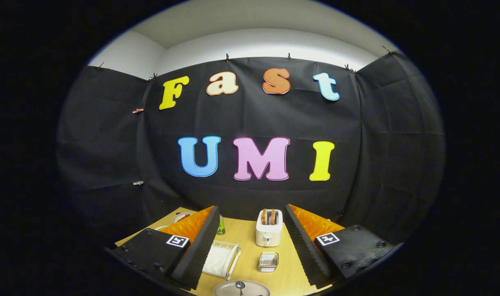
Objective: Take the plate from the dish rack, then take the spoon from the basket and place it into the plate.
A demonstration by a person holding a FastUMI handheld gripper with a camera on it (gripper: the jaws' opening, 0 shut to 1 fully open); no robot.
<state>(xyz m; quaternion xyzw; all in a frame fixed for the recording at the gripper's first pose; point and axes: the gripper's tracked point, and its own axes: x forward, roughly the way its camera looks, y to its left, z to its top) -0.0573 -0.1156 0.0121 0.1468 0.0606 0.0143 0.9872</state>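
My gripper is held high over a wooden table, open, with nothing between its fingers. Below them, nearest to me, lies a pale round plate with a metal spoon resting in it. Beyond the plate, a small shiny wire basket stands on the table. To its left, partly hidden by the left finger, is a white wire dish rack.
A white toaster with slices of bread in it stands at the back of the table between the fingers. A green object peeks out beside the left finger, and a round dish lies further left. Black cloth walls close the booth.
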